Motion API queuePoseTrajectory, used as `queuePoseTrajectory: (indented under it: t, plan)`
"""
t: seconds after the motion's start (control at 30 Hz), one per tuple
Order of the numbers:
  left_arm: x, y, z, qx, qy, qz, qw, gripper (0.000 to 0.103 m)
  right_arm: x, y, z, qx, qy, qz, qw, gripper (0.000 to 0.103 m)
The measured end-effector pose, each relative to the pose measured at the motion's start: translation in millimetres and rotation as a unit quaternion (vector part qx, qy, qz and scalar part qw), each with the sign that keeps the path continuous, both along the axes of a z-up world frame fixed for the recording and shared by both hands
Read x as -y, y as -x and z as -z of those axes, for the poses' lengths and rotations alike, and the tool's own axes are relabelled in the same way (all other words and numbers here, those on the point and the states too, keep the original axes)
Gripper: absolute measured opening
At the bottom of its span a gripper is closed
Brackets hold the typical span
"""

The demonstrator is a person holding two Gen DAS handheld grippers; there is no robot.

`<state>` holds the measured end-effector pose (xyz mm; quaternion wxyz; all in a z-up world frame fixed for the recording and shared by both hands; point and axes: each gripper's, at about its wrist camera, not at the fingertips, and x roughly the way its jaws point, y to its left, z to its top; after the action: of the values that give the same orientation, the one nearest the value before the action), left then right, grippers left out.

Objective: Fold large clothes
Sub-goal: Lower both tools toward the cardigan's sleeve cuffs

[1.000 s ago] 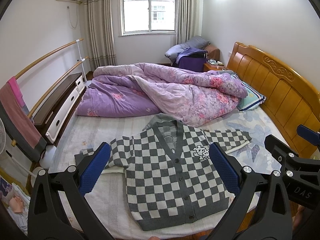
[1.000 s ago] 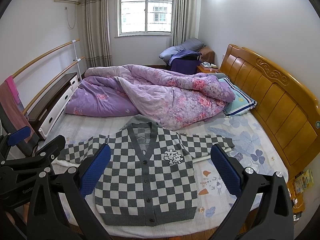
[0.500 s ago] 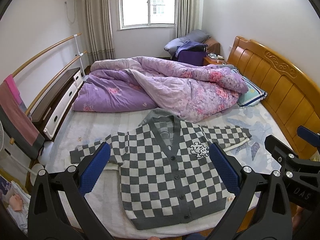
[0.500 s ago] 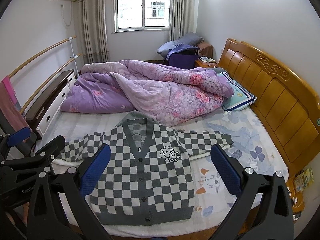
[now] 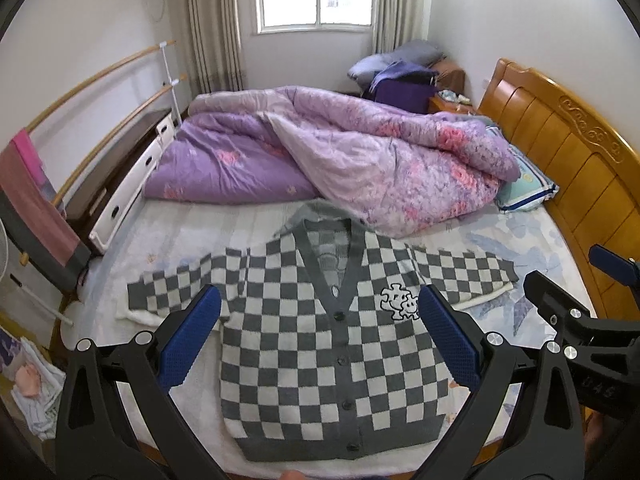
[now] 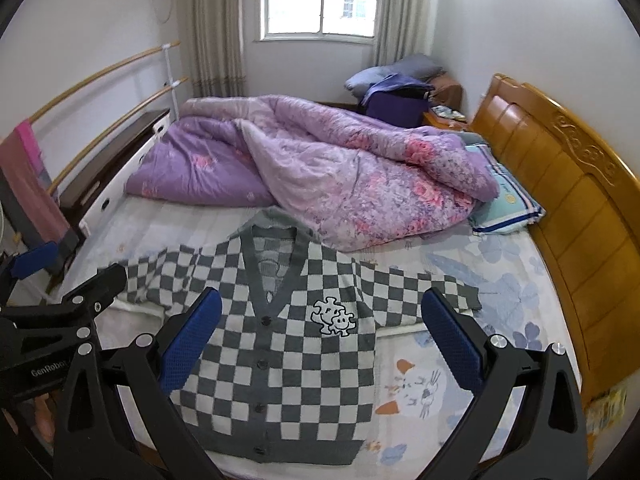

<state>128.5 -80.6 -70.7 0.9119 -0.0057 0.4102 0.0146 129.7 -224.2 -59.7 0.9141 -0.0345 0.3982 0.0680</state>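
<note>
At 6 o'clock, both jaws spread wide and empty on left gripper (image 5: pixel 320 332) and right gripper (image 6: pixel 322 334), above checkered cardigan (image 5: pixel 332 344) lying flat, sleeves out, on bed (image 5: pixel 192 232), purple quilt (image 5: pixel 360 160) bunched toward 12 o'clock.

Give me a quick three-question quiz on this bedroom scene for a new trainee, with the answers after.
1. True or false: the checkered cardigan lies buttoned and flat, sleeves spread.
2. What touches its collar: A the purple quilt, B the pillow, C the wooden headboard?
3. How are the left gripper and right gripper set?

Key: 1 true. 2 A. 3 both open, holding nothing.
</note>
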Motion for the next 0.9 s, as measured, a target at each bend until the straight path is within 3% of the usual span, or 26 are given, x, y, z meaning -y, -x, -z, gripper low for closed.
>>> queuePoseTrajectory:
  t: [0.17,0.37,0.57,0.67,0.83,0.9]
  plan:
    - [-4,-18,15,-0.014,0.014,-0.015,0.9997,0.098,-4,-16,17,0.021,0.018,-0.016,0.999,0.096]
    - [-21,-33,35,-0.023,-0.006,-0.026,0.9994,0.098,-30,-40,35,0.004,0.044,-0.042,0.998,0.096]
    - [-75,-51,63,-0.036,-0.014,-0.044,0.9983,0.098,-68,-58,53,-0.013,0.038,-0.067,0.997,0.096]
    - [-117,-63,88,-0.066,-0.026,-0.055,0.9959,0.098,-98,-69,68,-0.024,0.034,-0.073,0.996,0.096]
    - [-222,-77,155,-0.108,0.038,-0.066,0.9912,0.098,-166,-93,115,-0.069,0.025,-0.083,0.994,0.092]
    - [-267,-78,182,-0.116,0.085,-0.066,0.9873,0.098,-193,-101,136,-0.090,0.017,-0.091,0.992,0.076]
